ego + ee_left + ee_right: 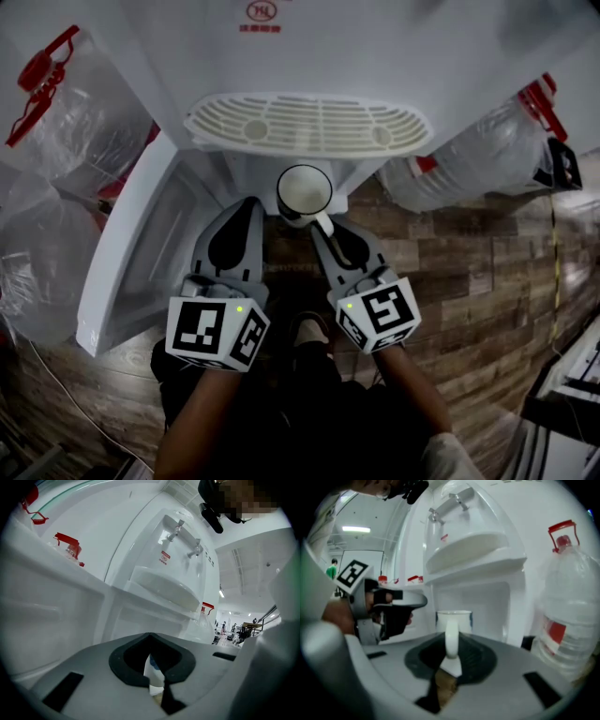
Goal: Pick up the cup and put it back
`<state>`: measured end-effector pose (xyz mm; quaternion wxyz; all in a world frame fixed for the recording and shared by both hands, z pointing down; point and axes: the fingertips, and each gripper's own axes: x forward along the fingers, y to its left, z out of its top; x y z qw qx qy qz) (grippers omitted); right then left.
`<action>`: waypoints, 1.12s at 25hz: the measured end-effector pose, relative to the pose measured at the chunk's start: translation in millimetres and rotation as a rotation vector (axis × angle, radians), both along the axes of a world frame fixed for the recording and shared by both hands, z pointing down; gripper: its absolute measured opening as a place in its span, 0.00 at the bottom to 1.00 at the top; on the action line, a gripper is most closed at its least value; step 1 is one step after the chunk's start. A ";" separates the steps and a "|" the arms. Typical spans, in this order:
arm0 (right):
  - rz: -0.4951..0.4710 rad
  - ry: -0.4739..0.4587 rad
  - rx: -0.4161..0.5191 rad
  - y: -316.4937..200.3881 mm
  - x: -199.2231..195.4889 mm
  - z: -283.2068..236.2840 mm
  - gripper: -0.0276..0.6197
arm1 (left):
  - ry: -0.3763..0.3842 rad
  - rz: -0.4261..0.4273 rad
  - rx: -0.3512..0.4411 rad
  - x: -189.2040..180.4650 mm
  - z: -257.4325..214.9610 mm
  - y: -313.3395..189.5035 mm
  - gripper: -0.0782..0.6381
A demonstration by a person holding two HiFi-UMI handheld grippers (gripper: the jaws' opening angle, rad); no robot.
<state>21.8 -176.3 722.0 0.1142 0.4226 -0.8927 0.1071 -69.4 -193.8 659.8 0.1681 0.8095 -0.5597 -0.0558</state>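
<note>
You've got the cup (304,194) pinched by its handle (451,641) in the right gripper (322,225). The jaws are narrow and clamped on the handle, with the mug upright and its mouth facing up. It's off any surface, hanging just in front of the water dispenser (375,37), below the slotted drip tray (309,124) and about level with the recess under it. Just beside it, the left gripper (248,208) has its jaws closed on nothing and isn't touching the cup.

My take for the put-back: a handle-only grip lets the mug swing, so go slow and hold the wrist level so it doesn't tip. Mind the tray's lip overhead and the big water bottle (569,616) off to the right. Get the base flat on whatever it lands on before you open up, then back straight out along the handle. Park the left one clear.
</note>
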 end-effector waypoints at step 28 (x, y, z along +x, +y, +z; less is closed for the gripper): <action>-0.220 -0.061 0.136 64.9 8.6 -163.4 0.15 | -0.046 0.130 0.121 8.9 -109.7 30.1 0.12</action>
